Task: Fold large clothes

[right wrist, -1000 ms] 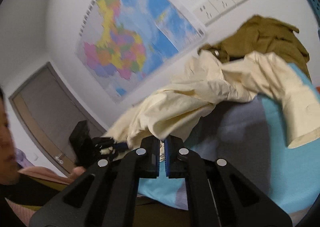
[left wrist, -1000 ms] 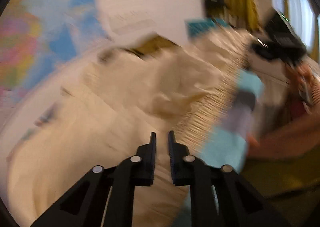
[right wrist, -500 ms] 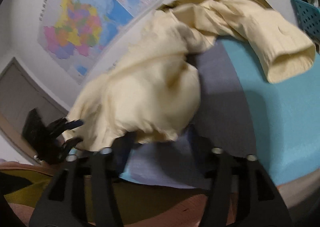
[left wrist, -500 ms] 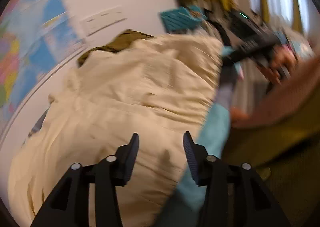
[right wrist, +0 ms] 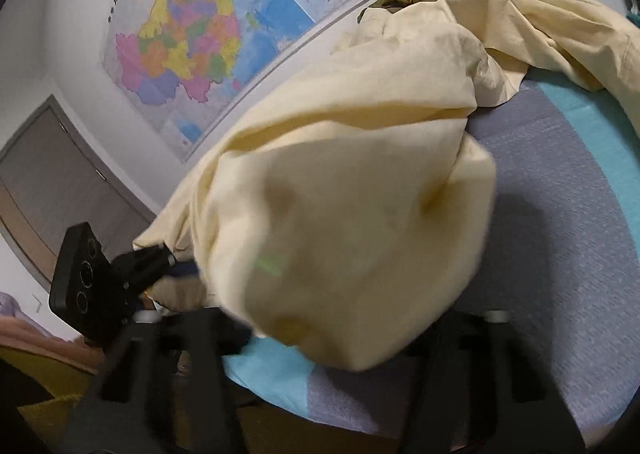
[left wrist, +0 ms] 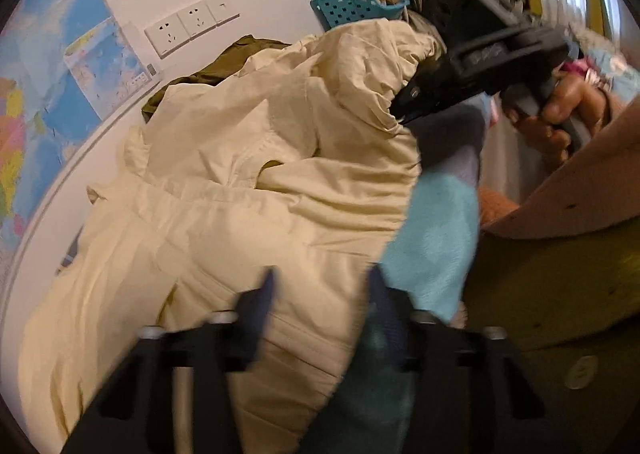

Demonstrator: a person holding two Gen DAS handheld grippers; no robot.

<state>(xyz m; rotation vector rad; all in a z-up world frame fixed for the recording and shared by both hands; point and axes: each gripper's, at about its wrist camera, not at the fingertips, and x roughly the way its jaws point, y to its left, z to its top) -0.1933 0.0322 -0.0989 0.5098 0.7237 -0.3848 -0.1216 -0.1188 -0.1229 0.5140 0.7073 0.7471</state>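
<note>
A large cream jacket [left wrist: 248,158] lies crumpled across a bed with a teal and grey sheet [left wrist: 436,238]. My left gripper [left wrist: 320,294] hovers low over the jacket's near edge. Its jaws are closing, still apart, with cream cloth between and under the blurred fingers. In the left wrist view my right gripper [left wrist: 400,114], held by a hand [left wrist: 560,122], has its tip at a gathered fold of the jacket. In the right wrist view a hump of the cream jacket [right wrist: 352,214] hides its closing fingers. The left gripper [right wrist: 176,262] shows at the cloth's far edge.
An olive garment [left wrist: 224,66] lies behind the jacket against the wall. A teal perforated basket [left wrist: 352,6] stands at the bed's far end, wall sockets [left wrist: 192,26] beside it. A map [right wrist: 192,34] and a grey door [right wrist: 48,182] are on the wall. Bare grey sheet [right wrist: 560,214] shows on the right.
Both grippers went from shut to wide open, then narrowed. Both dropped toward the bed. The cream cloth slipped from the right jaws and now bulges over them.
</note>
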